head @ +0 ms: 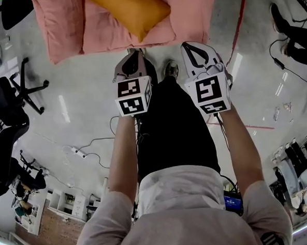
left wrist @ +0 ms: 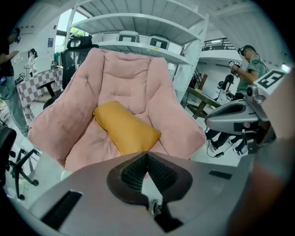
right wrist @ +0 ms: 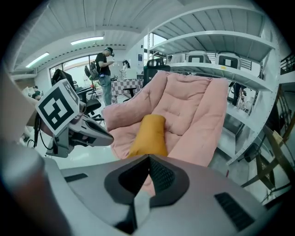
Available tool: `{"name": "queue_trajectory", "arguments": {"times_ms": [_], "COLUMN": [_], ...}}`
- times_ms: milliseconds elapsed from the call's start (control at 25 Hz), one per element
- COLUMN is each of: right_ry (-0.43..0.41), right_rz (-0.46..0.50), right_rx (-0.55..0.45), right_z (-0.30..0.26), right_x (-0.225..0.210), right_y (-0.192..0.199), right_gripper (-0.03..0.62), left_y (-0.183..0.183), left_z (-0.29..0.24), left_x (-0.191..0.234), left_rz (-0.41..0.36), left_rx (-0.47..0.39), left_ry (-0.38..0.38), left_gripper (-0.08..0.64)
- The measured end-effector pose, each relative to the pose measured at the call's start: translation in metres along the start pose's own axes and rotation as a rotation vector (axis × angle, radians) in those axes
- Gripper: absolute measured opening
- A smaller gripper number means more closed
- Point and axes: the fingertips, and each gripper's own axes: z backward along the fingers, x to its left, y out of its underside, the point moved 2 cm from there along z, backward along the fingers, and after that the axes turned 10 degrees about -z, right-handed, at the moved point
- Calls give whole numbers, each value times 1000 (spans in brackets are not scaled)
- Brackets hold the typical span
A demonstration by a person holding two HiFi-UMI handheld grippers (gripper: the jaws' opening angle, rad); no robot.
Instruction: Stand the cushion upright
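Note:
An orange cushion [head: 131, 12] lies flat on the seat of a pink padded chair [head: 65, 31], one end toward the chair's front edge. Both grippers hang in the air in front of the chair, short of the cushion. My left gripper [head: 134, 55] is shut with nothing between its jaws; in its own view its tips [left wrist: 147, 153] meet just below the cushion [left wrist: 126, 129]. My right gripper [head: 191, 46] is also shut and empty, and its tips [right wrist: 149, 156] point at the cushion's near end [right wrist: 150, 136]. Each gripper view shows the other gripper beside it.
Black office chairs [head: 7, 102] stand at the left. A power strip with cables [head: 75, 150] lies on the floor. A red tape line [head: 238, 31] runs along the right. Metal shelving [left wrist: 138, 27] stands behind the pink chair. People stand in the background.

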Motion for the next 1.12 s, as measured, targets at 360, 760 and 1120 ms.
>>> {"name": "queue_trajectory", "arguments": {"times_ms": [360,760,1120], "right_ry": [-3,29,18], "right_rz": [141,386,675], "right_rx": [55,185,344], "right_z": [-34,-83,-136], "right_x": [7,-8,-10], "right_y": [-23,-24,-18], "right_gripper": [8,8,135], "left_y": [14,43,59], "left_z": [-24,-69,-100], "left_x": [18,35,31], "left_rz": [-31,-16,-93], "left_rx": [38,107,57], "left_ry": [37,67,197], "left_gripper": [12,12,17]}}
